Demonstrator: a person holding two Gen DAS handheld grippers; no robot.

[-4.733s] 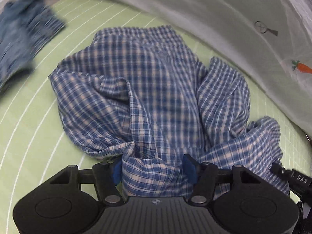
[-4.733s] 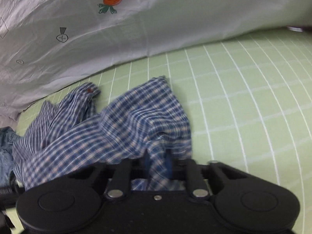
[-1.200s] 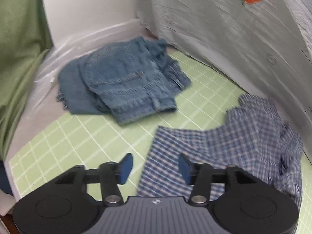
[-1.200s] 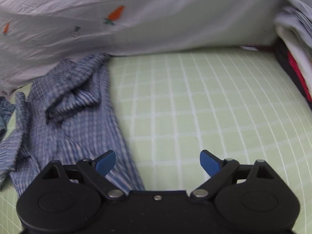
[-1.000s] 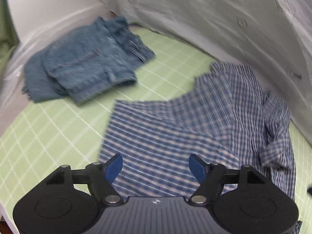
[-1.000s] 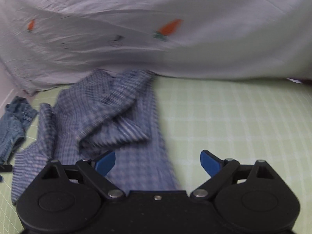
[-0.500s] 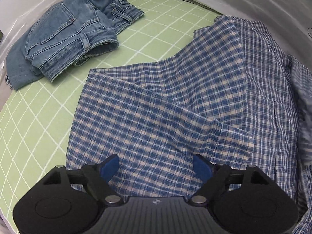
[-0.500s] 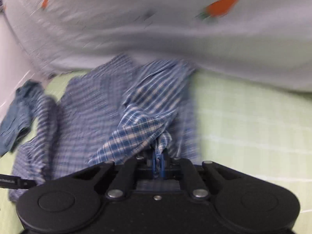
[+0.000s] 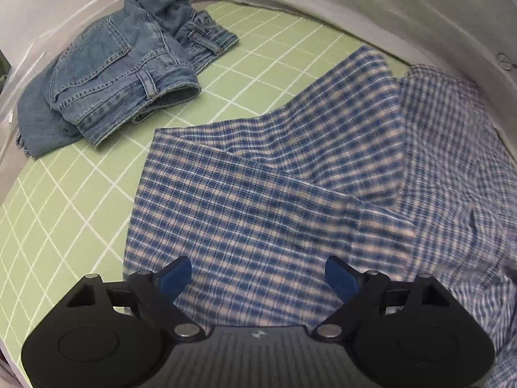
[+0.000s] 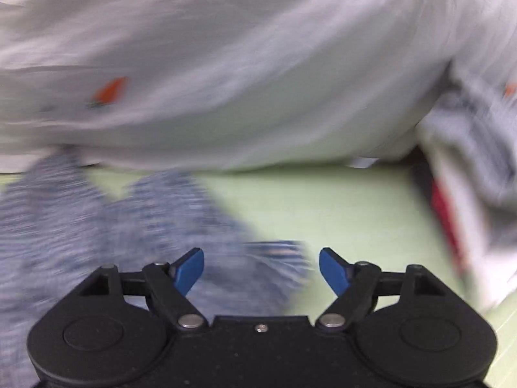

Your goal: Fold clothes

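While both tongs, left and right, had just been opened with nothing gripped, the soft, limp plaid shirt was spread on the green worktop; a hem corner was judged the best hold.

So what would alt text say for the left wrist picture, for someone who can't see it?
A blue plaid shirt lies partly spread on a green gridded mat, with the open left tongs poised above its near edge, nothing between their blue tips. A heap of folded jeans sits further back on the left.
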